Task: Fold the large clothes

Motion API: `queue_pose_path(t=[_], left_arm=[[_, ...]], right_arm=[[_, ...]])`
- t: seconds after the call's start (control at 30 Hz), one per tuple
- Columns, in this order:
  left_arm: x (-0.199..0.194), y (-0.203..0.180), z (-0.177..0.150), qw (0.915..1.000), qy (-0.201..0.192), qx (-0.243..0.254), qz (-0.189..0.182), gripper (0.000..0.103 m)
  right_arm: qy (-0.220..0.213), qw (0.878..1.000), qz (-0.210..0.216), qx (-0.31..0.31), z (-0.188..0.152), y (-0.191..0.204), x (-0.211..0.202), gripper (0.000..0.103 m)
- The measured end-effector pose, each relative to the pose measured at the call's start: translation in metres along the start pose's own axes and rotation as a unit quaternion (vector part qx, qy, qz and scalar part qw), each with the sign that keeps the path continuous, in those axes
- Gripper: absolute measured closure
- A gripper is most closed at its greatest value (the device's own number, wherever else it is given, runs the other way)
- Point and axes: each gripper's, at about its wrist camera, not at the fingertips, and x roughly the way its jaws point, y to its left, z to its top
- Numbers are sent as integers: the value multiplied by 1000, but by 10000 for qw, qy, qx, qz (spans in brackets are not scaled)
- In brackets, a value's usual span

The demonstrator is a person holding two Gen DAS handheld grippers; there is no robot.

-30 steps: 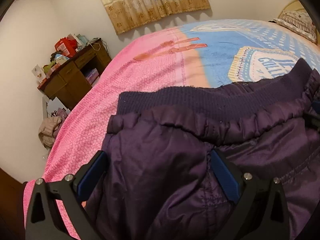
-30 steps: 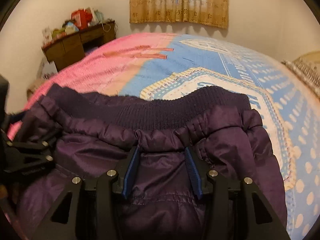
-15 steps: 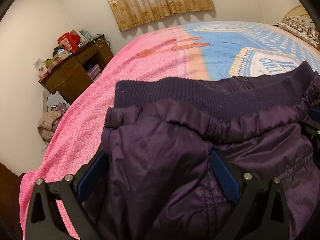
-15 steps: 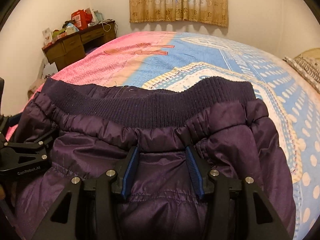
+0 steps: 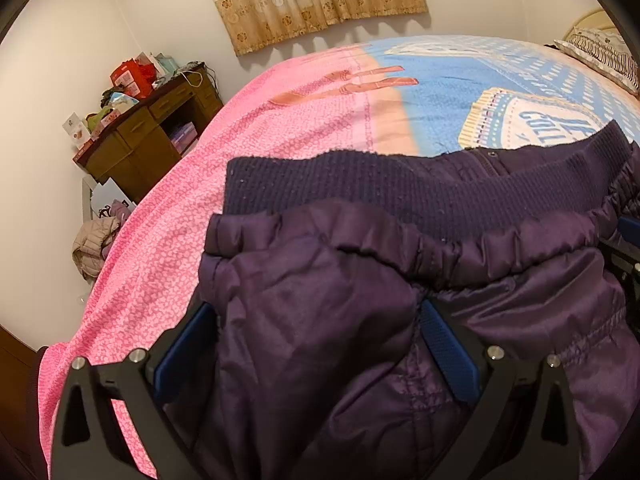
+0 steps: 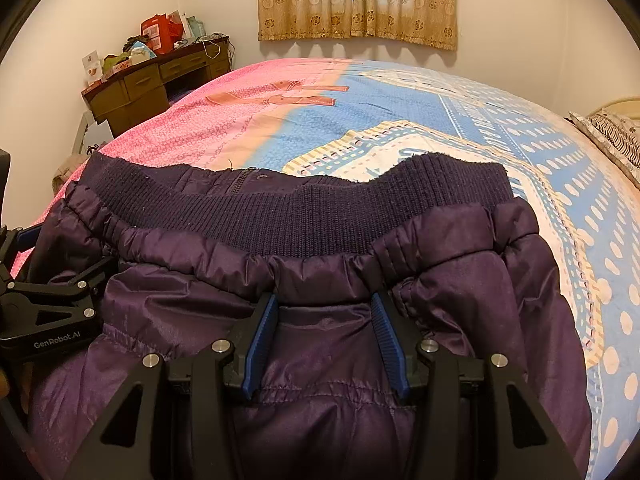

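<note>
A dark purple puffer jacket [image 5: 360, 300] with a ribbed knit hem band [image 5: 400, 196] lies on the bed's near side; in the right wrist view it [image 6: 320, 272] fills the foreground, with its zipper [image 6: 240, 184] showing under the band [image 6: 340, 216]. My left gripper [image 5: 316, 320] is wide open with a thick fold of jacket bulging between its blue pads [image 5: 448, 344]. My right gripper [image 6: 324, 316] has its jaws partly closed around jacket fabric; the pads [image 6: 260, 340] stand apart and I cannot tell whether they press it. The left gripper's body [image 6: 52, 312] shows at the left.
The bed [image 6: 400, 120] has a pink and blue patterned cover. A cluttered brown desk [image 5: 148, 136] stands by the far left wall, with a heap of clothes [image 5: 96, 248] on the floor. A curtain [image 6: 356, 0] hangs on the far wall. A pillow [image 6: 612, 136] lies far right.
The hem band has spread flatter and the zipper now shows beneath it. Both grippers have shifted slightly with the jacket. Jaw openings look unchanged.
</note>
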Motion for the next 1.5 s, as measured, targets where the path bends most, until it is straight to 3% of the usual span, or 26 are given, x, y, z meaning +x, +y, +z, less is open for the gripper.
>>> queue_pose_path(t=[1.07,1.2,1.3,1.37,1.43,1.5], left_arm=[[0,1,0,10000,-5,9,5,0],[-2,1,1,10000,-37,40,46,0],[-2,0,1,10000,-39,32,41,0],[-3,0,1,10000,-41,16,22,0],[-3,0,1,10000,-46,17,23,0],[-4,0,1,10000,-59,24,29,0]], right_arm=[[53,9993,-297,-240,-1,7,-1,52],[246,9994,-234,-42,8,3,-15,50],[-260,9991,292,156,6,10,-49,38],[-332,9984,442,-151,-3,25,-58,36],[-142,9973,585,-423,-13,38,-49,36],[-200,9964,385,-722,-24,43,-41,35]])
